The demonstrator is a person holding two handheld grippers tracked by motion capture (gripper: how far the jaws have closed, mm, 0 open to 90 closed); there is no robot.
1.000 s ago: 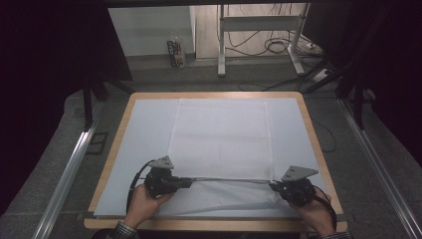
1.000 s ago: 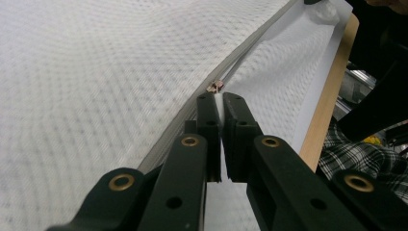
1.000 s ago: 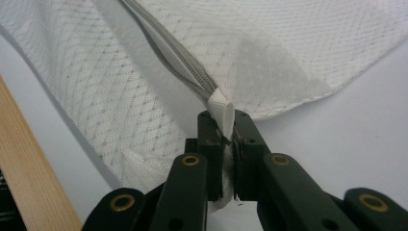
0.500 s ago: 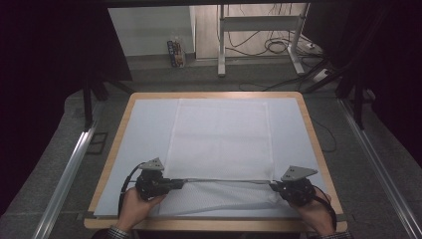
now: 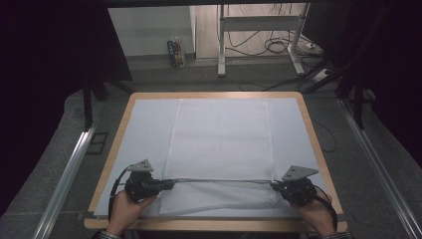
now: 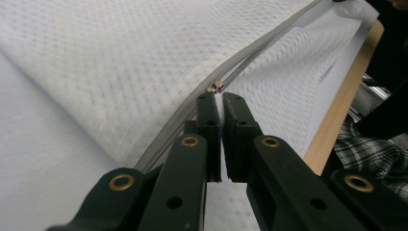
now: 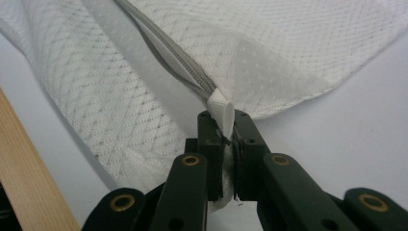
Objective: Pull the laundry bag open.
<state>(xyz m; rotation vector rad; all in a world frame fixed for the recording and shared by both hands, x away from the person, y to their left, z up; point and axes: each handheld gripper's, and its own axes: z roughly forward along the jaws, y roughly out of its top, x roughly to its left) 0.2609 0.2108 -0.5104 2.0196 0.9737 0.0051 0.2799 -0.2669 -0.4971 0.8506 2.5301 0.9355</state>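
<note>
gripping white mesh zippered laundry bag (image 5: 219, 144): left gripper (image 6: 217, 103) clamped on zipper pull, right gripper (image 7: 224, 118) clamped on bag's corner tab.

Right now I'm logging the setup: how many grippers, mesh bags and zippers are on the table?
Grippers: 2, left gripper and right gripper
Mesh bag: 1
Zipper: 1
Total: 4

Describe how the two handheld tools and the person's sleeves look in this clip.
Both the left tool and right tool are black, each topped by a grey three-cornered plate. Their jaws are matte black with brass-coloured rivets, clear in the gripper views. A black cable loops from the left one. The sleeve cuffs look plaid.
</note>
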